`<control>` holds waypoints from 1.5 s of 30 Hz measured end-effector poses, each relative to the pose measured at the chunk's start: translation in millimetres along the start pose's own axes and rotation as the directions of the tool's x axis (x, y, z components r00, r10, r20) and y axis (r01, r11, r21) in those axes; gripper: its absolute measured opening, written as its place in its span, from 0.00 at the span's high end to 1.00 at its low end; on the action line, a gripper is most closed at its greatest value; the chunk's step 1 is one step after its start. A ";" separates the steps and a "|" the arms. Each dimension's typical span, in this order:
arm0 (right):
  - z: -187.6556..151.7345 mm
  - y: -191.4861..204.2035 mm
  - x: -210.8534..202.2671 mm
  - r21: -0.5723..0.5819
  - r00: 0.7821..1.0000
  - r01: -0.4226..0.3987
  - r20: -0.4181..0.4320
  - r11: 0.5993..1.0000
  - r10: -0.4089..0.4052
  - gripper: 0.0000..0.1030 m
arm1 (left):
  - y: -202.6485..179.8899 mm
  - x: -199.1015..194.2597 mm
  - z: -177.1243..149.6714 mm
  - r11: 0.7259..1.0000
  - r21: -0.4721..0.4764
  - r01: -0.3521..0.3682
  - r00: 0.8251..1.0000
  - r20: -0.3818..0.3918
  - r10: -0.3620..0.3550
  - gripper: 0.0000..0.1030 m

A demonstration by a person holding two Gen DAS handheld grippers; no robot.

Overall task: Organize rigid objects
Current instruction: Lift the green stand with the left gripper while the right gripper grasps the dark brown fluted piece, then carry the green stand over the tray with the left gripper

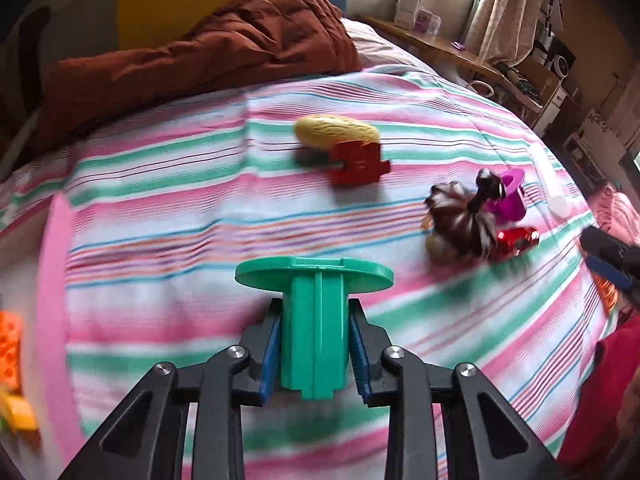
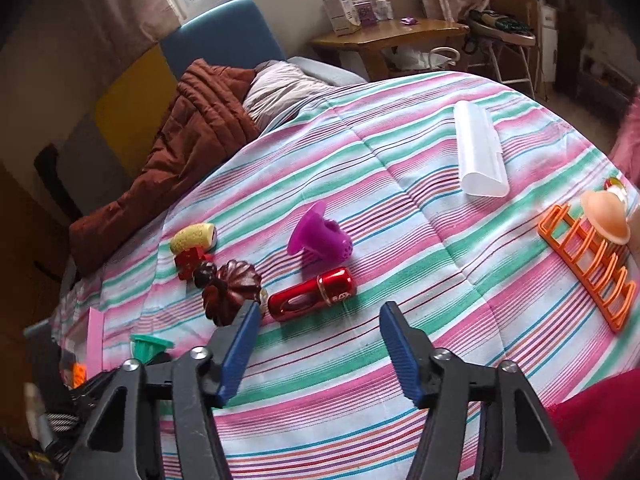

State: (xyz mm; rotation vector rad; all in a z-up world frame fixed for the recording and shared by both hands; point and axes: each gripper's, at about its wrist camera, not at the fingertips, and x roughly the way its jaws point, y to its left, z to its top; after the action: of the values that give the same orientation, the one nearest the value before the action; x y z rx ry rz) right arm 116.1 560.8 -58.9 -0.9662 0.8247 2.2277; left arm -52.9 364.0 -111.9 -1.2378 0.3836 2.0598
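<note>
My left gripper (image 1: 314, 320) is shut on a green plastic piece with a round flange (image 1: 314, 312), held above the striped bedspread; the piece also shows at the left in the right wrist view (image 2: 150, 346). Ahead lie a yellow corn toy (image 1: 336, 131), a red puzzle piece (image 1: 358, 162), a dark brown ridged object (image 1: 460, 220), a purple cup (image 1: 510, 196) and a shiny red can (image 1: 518, 240). My right gripper (image 2: 320, 320) is open and empty, just in front of the red can (image 2: 312, 294) and the brown object (image 2: 232, 290). The purple cup (image 2: 320, 236) lies beyond.
A white tube (image 2: 478, 150) lies far right on the bed. An orange rack (image 2: 588, 260) with a beige disc (image 2: 608, 216) sits at the right edge. A brown quilt (image 1: 208, 52) is bunched at the head. A wooden table (image 2: 392, 32) stands beyond. Orange and yellow items (image 1: 12, 380) sit at the left.
</note>
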 end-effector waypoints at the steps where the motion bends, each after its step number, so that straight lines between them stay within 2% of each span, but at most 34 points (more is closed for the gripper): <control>1: -1.5 4.1 2.1 -0.021 1.000 -0.001 -0.008 1.000 0.000 0.47 | 3.9 -7.3 -7.0 1.000 0.002 -0.010 1.000 0.011 0.010 0.71; 3: -6.0 13.9 6.1 -0.070 1.000 0.000 -0.017 0.998 -0.001 0.50 | 8.7 -18.9 -14.3 1.000 0.006 -0.018 0.999 0.030 0.017 0.71; 10: -16.6 54.4 30.0 -0.211 0.998 -0.024 -0.064 0.977 0.011 0.50 | 17.0 -72.6 -23.8 0.998 0.026 -0.060 0.990 0.132 0.056 0.71; 12: -12.2 66.6 37.6 -0.237 0.999 -0.019 -0.050 0.971 0.007 0.47 | 22.4 -85.7 -23.7 0.997 0.021 -0.071 0.985 0.160 0.066 0.71; 14: -5.1 76.8 47.4 -0.248 1.000 -0.003 -0.020 0.969 -0.002 0.34 | 27.4 -98.8 -25.4 0.997 0.011 -0.078 0.981 0.178 0.075 0.71; 15: -2.2 80.2 52.2 -0.252 1.000 0.004 -0.014 0.968 -0.007 0.33 | 30.1 -106.9 -26.7 0.996 0.007 -0.093 0.977 0.195 0.090 0.71; 19: 5.6 91.3 78.0 -0.269 0.999 0.054 0.008 0.962 -0.054 0.33 | 39.7 -127.4 -33.0 0.992 -0.008 -0.124 0.966 0.227 0.122 0.71; 20: 6.4 92.2 86.1 -0.271 0.998 0.060 0.000 0.961 -0.063 0.35 | 40.5 -130.2 -34.8 0.992 -0.012 -0.128 0.965 0.230 0.127 0.71; 22: 7.1 93.9 96.3 -0.276 0.999 0.044 -0.019 0.960 -0.051 0.37 | 45.5 -136.8 -38.3 0.991 -0.023 -0.132 0.963 0.235 0.134 0.71; 24: 6.9 99.8 93.5 -0.300 0.998 0.058 0.001 0.952 -0.060 0.43 | 49.5 -141.7 -41.5 0.990 -0.034 -0.134 0.961 0.238 0.139 0.71; 25: 7.1 101.9 87.7 -0.313 0.998 0.057 0.030 0.948 -0.050 0.52 | 51.2 -143.7 -43.5 0.990 -0.038 -0.136 0.960 0.241 0.141 0.71; 26: 7.7 104.0 83.4 -0.326 0.998 0.060 0.038 0.943 -0.050 0.55 | 52.3 -145.1 -45.0 0.990 -0.041 -0.138 0.960 0.241 0.144 0.71; 31: 5.0 111.2 79.4 -0.385 0.998 0.063 0.015 0.921 -0.062 0.55 | 58.6 -152.2 -52.3 0.989 -0.062 -0.135 0.957 0.250 0.147 0.71; 35: -5.4 114.8 70.0 -0.416 0.999 0.034 -0.012 0.909 -0.043 0.55 | 61.6 -157.7 -57.0 0.988 -0.067 -0.142 0.954 0.258 0.155 0.71; 45: -62.2 131.2 30.1 -0.494 0.992 -0.109 -0.103 0.862 0.066 0.55 | 73.7 -166.3 -70.6 0.984 -0.095 -0.154 0.950 0.261 0.174 0.71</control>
State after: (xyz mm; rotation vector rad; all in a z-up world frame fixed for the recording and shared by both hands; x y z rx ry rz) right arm 33.8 438.6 -76.0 -1.2849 0.3201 2.5571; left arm -6.9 203.2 -11.3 -0.9765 0.2933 2.3667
